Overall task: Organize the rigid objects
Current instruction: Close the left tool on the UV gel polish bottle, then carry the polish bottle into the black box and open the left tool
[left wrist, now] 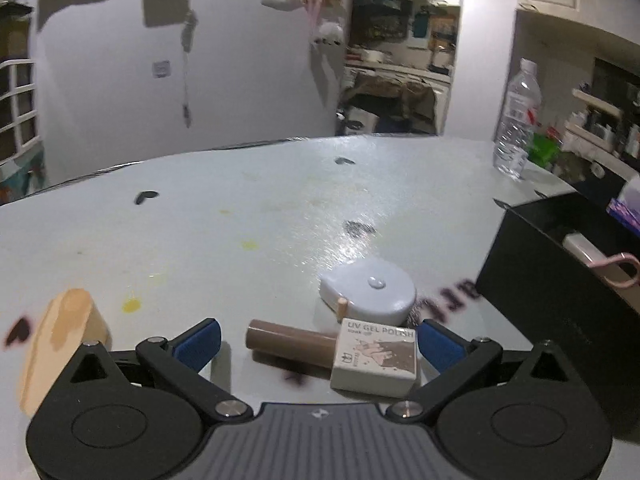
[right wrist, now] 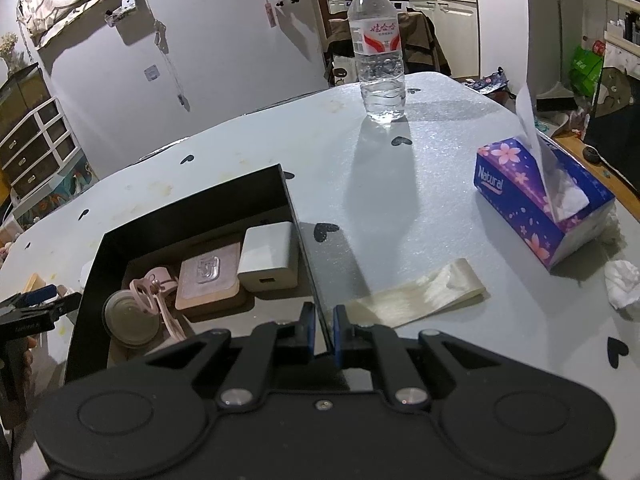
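My left gripper [left wrist: 318,344] is open, its blue pads on either side of a UV gel polish bottle [left wrist: 340,354] with a brown cap and beige body, lying on the table. A white round tape measure [left wrist: 370,290] lies just beyond it. A wooden block [left wrist: 60,344] sits at the left. My right gripper [right wrist: 322,334] is shut on the right wall of the black box [right wrist: 298,216]. The box holds a white charger [right wrist: 268,256], a pink hook pad [right wrist: 208,280], a pink clip [right wrist: 154,290] and a round tin [right wrist: 128,318]. The box also shows in the left wrist view [left wrist: 552,280].
A water bottle [right wrist: 378,46] stands at the table's far side, also in the left wrist view [left wrist: 516,120]. A purple tissue box [right wrist: 540,196], a crumpled tissue [right wrist: 622,284] and a cream ribbon strip [right wrist: 416,294] lie right of the box. The left gripper shows at the left [right wrist: 32,306].
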A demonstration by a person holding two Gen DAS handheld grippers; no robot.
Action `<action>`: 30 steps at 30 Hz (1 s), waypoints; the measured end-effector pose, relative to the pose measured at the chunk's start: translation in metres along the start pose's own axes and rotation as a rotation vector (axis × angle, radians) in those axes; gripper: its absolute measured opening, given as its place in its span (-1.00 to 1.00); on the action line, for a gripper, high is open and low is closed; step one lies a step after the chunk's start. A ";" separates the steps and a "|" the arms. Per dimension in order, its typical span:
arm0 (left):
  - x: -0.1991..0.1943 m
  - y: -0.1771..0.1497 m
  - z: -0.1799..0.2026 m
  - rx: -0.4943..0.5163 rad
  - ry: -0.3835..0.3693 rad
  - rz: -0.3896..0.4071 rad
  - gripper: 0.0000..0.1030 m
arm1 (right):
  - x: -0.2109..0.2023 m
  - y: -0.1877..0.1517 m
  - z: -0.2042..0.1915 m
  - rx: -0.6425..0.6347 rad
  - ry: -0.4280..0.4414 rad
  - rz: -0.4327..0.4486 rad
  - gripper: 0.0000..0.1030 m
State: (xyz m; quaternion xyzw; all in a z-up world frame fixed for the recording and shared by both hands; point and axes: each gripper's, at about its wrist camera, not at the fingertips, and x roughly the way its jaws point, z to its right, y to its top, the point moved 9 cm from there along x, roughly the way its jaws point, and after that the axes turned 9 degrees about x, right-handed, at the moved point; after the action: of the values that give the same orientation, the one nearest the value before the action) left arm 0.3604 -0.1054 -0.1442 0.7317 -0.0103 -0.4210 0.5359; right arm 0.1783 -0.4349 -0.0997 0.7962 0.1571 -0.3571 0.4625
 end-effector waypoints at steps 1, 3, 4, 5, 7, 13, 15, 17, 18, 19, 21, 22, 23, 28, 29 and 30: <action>0.001 0.000 0.003 0.012 -0.007 -0.006 1.00 | 0.000 0.000 0.000 0.000 0.000 0.000 -0.82; 0.000 -0.002 0.010 0.038 -0.011 -0.015 0.97 | 0.000 0.000 0.000 0.000 -0.002 0.000 -0.82; 0.000 -0.003 0.012 0.048 -0.005 -0.018 0.94 | 0.000 0.000 0.000 0.000 -0.004 0.001 -0.82; 0.000 -0.003 0.015 0.059 0.002 -0.019 0.85 | 0.000 0.000 0.000 -0.002 -0.007 0.002 -0.82; -0.002 -0.004 0.016 0.070 0.031 -0.017 0.72 | 0.000 0.000 0.000 -0.004 -0.011 0.002 -0.82; -0.008 -0.007 0.019 0.025 0.070 -0.017 0.69 | 0.001 0.000 -0.002 -0.012 -0.020 0.002 -0.82; -0.012 -0.009 0.021 0.003 0.088 -0.017 0.69 | 0.001 0.000 -0.001 -0.011 -0.020 0.003 -0.82; -0.017 -0.011 0.025 -0.017 0.095 -0.014 0.68 | 0.001 0.000 -0.001 -0.009 -0.019 0.004 -0.82; -0.020 -0.012 0.028 -0.029 0.094 -0.010 0.68 | 0.001 0.000 -0.001 -0.010 -0.020 0.004 -0.82; -0.023 -0.013 0.031 -0.040 0.091 -0.007 0.68 | 0.001 0.000 -0.001 -0.013 -0.020 0.005 -0.82; -0.028 -0.015 0.038 -0.059 0.084 -0.003 0.68 | 0.001 -0.001 -0.002 -0.016 -0.020 0.006 -0.82; -0.031 -0.016 0.041 -0.070 0.076 -0.003 0.68 | 0.001 0.000 -0.001 -0.016 -0.019 0.005 -0.82; -0.034 -0.016 0.045 -0.088 0.062 -0.001 0.68 | 0.001 -0.001 -0.002 -0.016 -0.019 0.006 -0.82; -0.061 -0.001 0.069 -0.084 0.011 0.080 0.68 | 0.000 0.000 -0.001 -0.013 -0.017 0.009 -0.82; -0.069 0.004 0.075 -0.064 -0.006 0.100 0.68 | 0.000 -0.001 -0.001 -0.013 -0.015 0.007 -0.82; -0.077 0.010 0.082 -0.054 -0.030 0.119 0.68 | -0.001 -0.001 -0.001 -0.012 -0.013 0.006 -0.81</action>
State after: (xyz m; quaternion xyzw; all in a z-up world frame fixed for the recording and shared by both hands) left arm 0.2638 -0.1374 -0.0952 0.7087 -0.0507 -0.3993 0.5794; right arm 0.1773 -0.4332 -0.0997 0.7915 0.1539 -0.3600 0.4693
